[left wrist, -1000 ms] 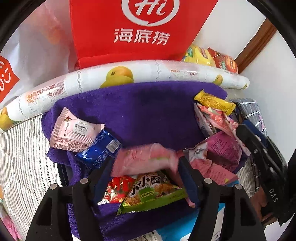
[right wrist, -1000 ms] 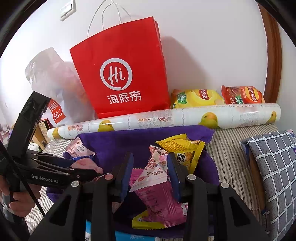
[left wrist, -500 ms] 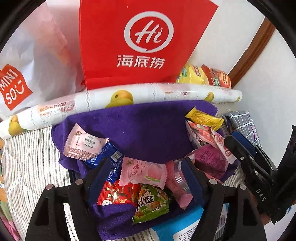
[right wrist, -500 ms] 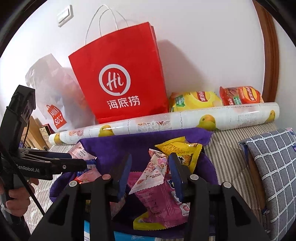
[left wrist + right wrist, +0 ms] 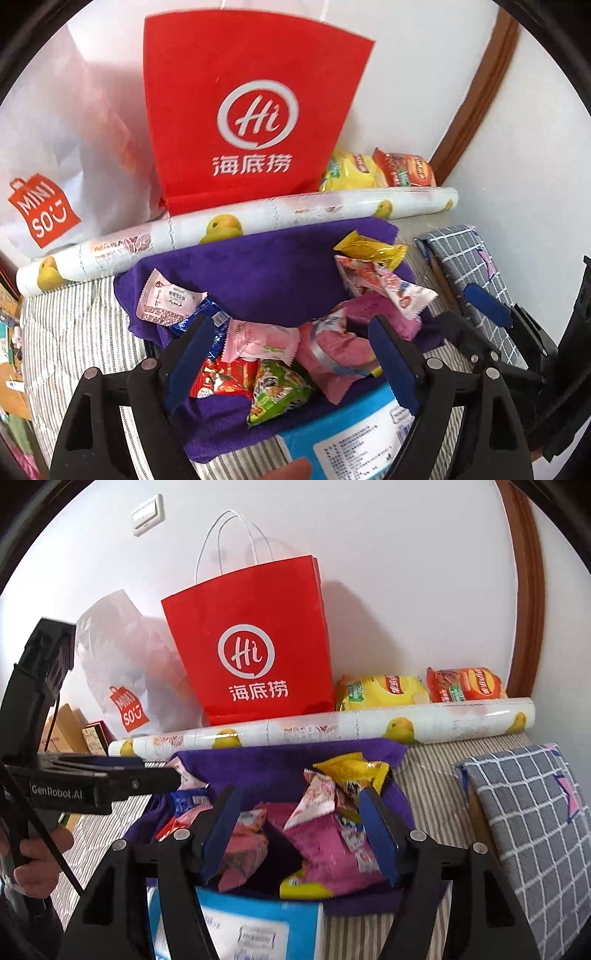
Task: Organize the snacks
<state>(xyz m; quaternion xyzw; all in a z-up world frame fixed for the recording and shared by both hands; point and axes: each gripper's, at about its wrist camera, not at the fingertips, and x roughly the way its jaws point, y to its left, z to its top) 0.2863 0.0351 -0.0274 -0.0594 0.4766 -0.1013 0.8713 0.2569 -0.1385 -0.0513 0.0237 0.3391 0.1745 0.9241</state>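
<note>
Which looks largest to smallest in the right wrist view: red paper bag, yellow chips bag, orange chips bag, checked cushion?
1. red paper bag
2. checked cushion, though it lies nearer the camera
3. yellow chips bag and orange chips bag: alike, both partly hidden, unranked

Against the white wall, a red paper bag (image 5: 255, 642) with white rope handles and a white "Hi" logo. Left of it and touching, a white plastic Miniso bag (image 5: 122, 672). In front of both, a rolled sheet printed with yellow fruit (image 5: 332, 725). On striped bedding (image 5: 74, 332), right side, a grey checked pillow (image 5: 535, 812). High on the wall, a light switch (image 5: 147, 514). Far right, a brown wooden door frame (image 5: 524, 590).
</note>
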